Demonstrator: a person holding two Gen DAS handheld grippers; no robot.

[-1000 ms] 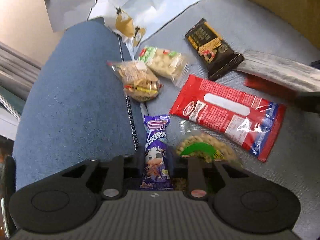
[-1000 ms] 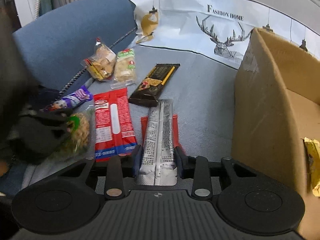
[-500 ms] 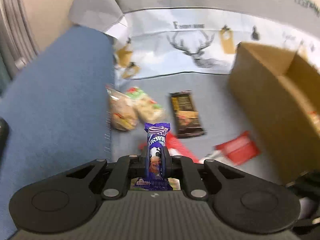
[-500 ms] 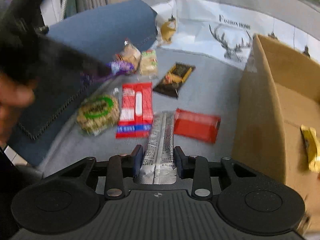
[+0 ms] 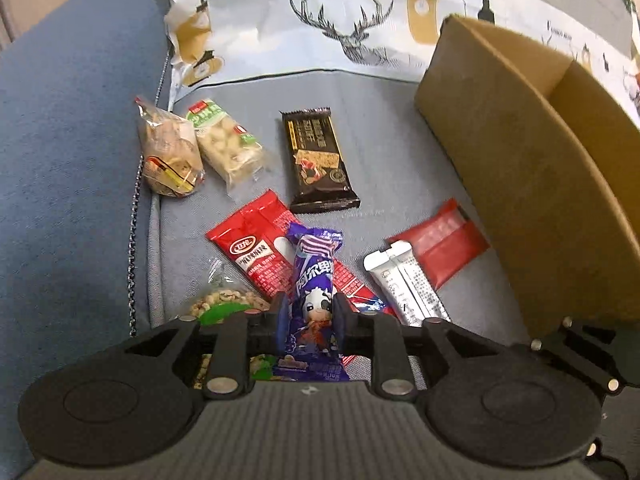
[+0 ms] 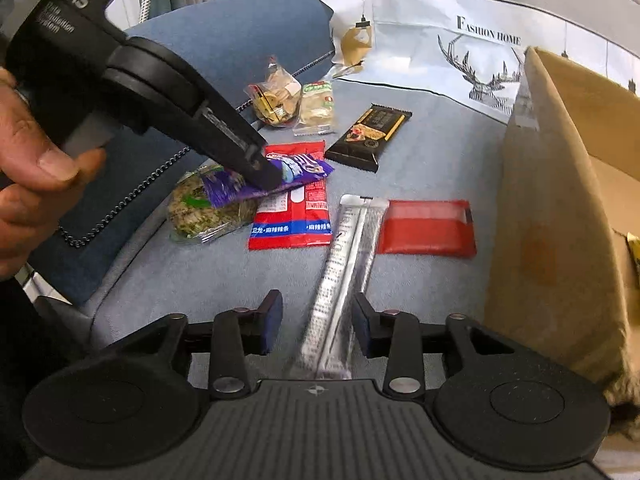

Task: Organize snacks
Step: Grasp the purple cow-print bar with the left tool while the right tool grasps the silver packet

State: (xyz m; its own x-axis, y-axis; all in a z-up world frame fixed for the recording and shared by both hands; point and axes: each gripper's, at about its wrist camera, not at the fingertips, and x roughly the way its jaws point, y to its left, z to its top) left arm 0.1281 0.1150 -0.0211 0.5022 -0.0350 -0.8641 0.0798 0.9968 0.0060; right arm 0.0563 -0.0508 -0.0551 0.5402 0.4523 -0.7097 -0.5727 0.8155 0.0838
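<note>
A purple candy bar (image 5: 314, 280) with a cartoon cow on its wrapper is being gripped between the closed jaws of the left gripper (image 5: 308, 316); it is being held above the grey cushion (image 5: 384, 152), over a red-and-blue packet (image 5: 256, 252) and a round bag of nuts (image 6: 208, 208). The right gripper (image 6: 318, 328) is being held with its jaws apart; a silver stick packet (image 6: 340, 276) is lying tilted between them, blurred, and whether the pads are touching it cannot be told. A flat red packet (image 6: 426, 227) is lying just beside the silver one; a dark chocolate bar (image 5: 318, 164) and two clear snack bags (image 5: 200, 152) are lying further back, near the blue armrest (image 5: 68, 120). An open cardboard box (image 5: 520, 176) is standing to the right on the cushion; something yellow (image 6: 634, 256) is partly being shown inside it. The left tool's handle is being grasped by a hand (image 6: 28, 168).
</note>
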